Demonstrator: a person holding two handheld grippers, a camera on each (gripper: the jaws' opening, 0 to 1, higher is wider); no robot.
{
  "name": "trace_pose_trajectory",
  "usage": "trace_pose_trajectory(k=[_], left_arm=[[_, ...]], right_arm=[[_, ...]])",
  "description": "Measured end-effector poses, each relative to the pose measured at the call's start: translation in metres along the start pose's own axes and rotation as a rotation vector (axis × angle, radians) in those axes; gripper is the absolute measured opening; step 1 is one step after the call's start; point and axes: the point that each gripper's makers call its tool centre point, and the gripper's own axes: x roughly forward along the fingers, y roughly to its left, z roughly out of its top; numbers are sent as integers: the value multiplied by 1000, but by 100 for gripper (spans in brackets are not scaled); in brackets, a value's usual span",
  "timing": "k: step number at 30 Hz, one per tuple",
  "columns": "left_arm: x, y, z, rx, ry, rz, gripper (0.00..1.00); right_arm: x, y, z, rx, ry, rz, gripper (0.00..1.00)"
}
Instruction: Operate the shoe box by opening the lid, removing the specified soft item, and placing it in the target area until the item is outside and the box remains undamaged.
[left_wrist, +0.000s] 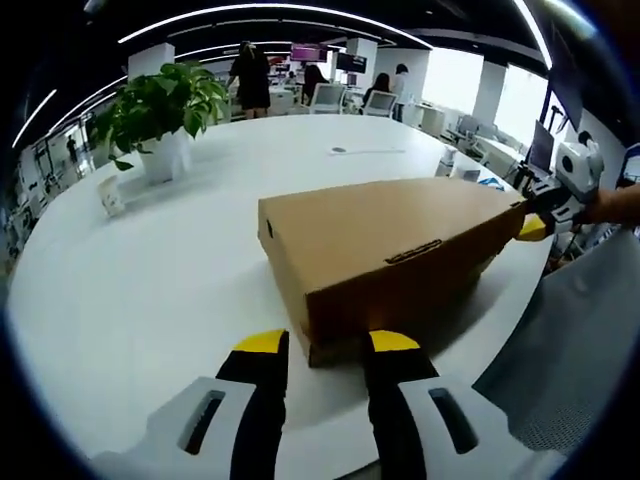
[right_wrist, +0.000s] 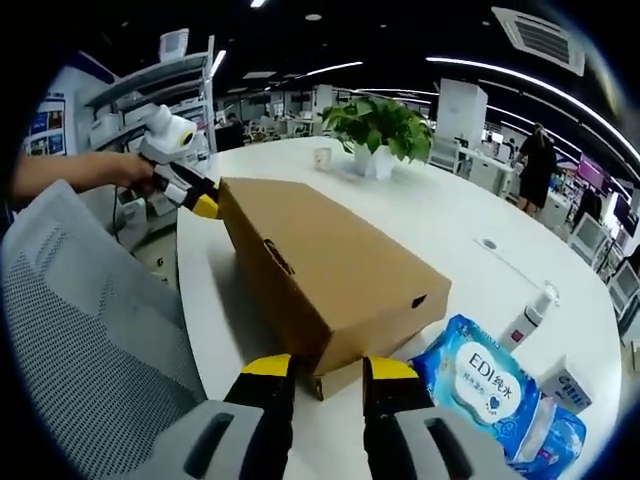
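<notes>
Office floor, open plan; large white round table (left_wrist: 130, 300) with ceiling light strips overhead and people standing in the background of the left gripper view.

Item 1: brown cardboard shoe box (left_wrist: 390, 250), lid closed, lying flat on the table. Its long axis runs from one gripper to the other. In the left gripper view one short end sits just ahead of the left gripper (left_wrist: 328, 345) fingertips, and the far end reaches the right gripper (left_wrist: 535, 225). In the right gripper view the box (right_wrist: 320, 265) runs from just ahead of the right gripper (right_wrist: 328, 368) away to the left gripper (right_wrist: 205, 205) at the far corner.

Item 2: left gripper, yellow-tipped black fingers apart, about a box corner's width, nothing held; the tips flank the near bottom edge of the box. Whether they touch it cannot be told.

Item 3: right gripper, fingers likewise apart and holding nothing, flanking the near bottom corner.

Item 4: potted green plant (left_wrist: 160, 110) in a white pot, well beyond the box; small white cup (left_wrist: 110, 195) near it.

Item 5, right gripper view: blue wet-wipes pack (right_wrist: 490, 385) just right of the fingers, beside the box; white bottle (right_wrist: 528, 315) and small white carton (right_wrist: 565, 385) past it.

Item 6: grey mesh chair back (right_wrist: 90, 340) left of the fingers, off the table edge.
</notes>
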Motion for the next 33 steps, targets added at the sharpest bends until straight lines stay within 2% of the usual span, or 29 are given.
trace_pose_trajectory(k=[4, 6, 9, 16, 22, 26, 33], left_arm=[[4, -3, -6, 14, 20, -6, 29], [7, -4, -10, 12, 37, -9, 29], [8, -5, -13, 15, 41, -15, 30], [4, -3, -11, 26, 38, -16, 30], [0, -5, 1, 28, 1, -38, 29], [3, -5, -2, 55, 5, -33, 29], [9, -4, -7, 52, 10, -27, 29]], right_arm=[[3, 2, -6, -16, 28, 3, 23], [3, 4, -6, 23, 21, 18, 23], [3, 2, -8, 21, 32, 14, 24], [-3, 0, -3, 33, 20, 12, 25], [0, 1, 3, 34, 4, 16, 25], [5, 2, 1, 32, 13, 12, 25], [10, 3, -5, 1, 29, 3, 24]])
